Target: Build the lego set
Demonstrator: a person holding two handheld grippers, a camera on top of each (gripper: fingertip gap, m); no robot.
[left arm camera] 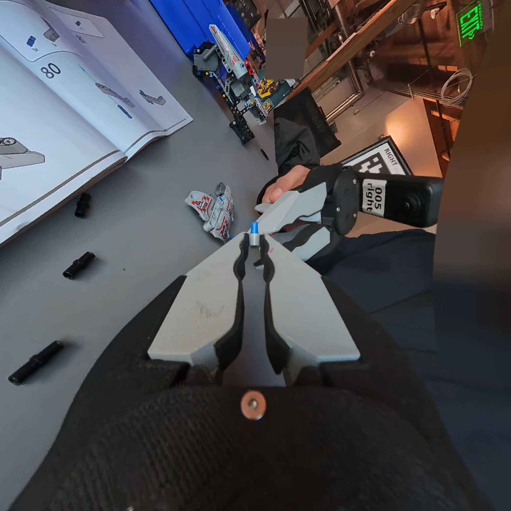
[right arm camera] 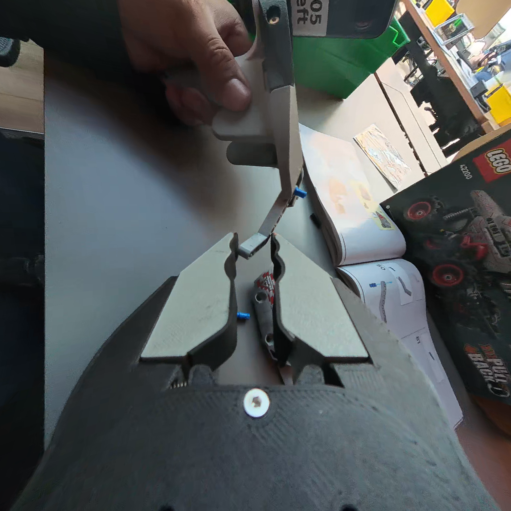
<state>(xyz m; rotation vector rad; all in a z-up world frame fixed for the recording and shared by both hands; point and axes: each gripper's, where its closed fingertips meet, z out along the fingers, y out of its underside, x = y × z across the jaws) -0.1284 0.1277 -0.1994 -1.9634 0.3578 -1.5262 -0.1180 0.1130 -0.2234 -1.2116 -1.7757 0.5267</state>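
Note:
My left gripper (left arm camera: pixel 253 241) is shut on a small grey beam (left arm camera: pixel 254 239) with a blue pin (left arm camera: pixel 253 227) standing out of it, held above the grey table (left arm camera: pixel 143 276). In the right wrist view the left gripper comes down from above, and the beam's end (right arm camera: pixel 250 247) sits between the tips of my right gripper (right arm camera: pixel 253 243). The right jaws stand a little apart on either side of it. The right gripper also shows in the left wrist view (left arm camera: pixel 279 221). A grey panel piece with red print (left arm camera: pixel 213 210) lies on the table, below the right fingers (right arm camera: pixel 264 301).
An open instruction booklet (left arm camera: pixel 69 116) lies at the left. Three black pins (left arm camera: pixel 78 265) lie near it. A loose blue pin (right arm camera: pixel 243 315) lies on the table. The partly built model (left arm camera: pixel 235 77), a blue bin (left arm camera: pixel 199 22) and the set's box (right arm camera: pixel 456 262) stand farther off. My two grippers' fingertips are within a few centimetres of each other.

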